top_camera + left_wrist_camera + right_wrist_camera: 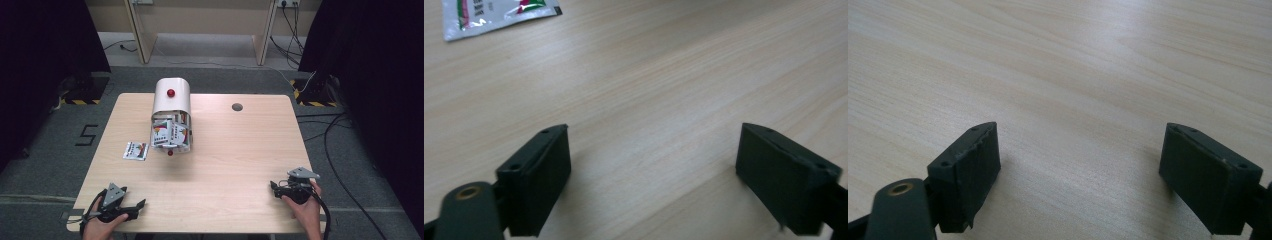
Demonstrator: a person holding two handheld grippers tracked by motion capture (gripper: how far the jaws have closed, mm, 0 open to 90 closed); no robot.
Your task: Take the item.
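We see our left tongs (pixel 137 207) at the lower left of the high view, low over the wooden surface (pixel 235 150), with the jaws spread wide and nothing between them. In the left gripper view the tongs (pixel 654 165) have bare wood between the jaws, and a packet (pixel 499 15) lies flat at the upper left of that frame, well apart from them. In the high view the same packet (pixel 136 150) lies left of centre, just beside a white box (pixel 172 115) with a rounded lid and red knobs. The box lies open toward us and is stuffed with more packets of the same kind. Our right tongs (pixel 274 189) sit at the lower right of the high view. The right gripper view shows these tongs (pixel 1080 167) wide open too, with nothing held and plain wood between them.
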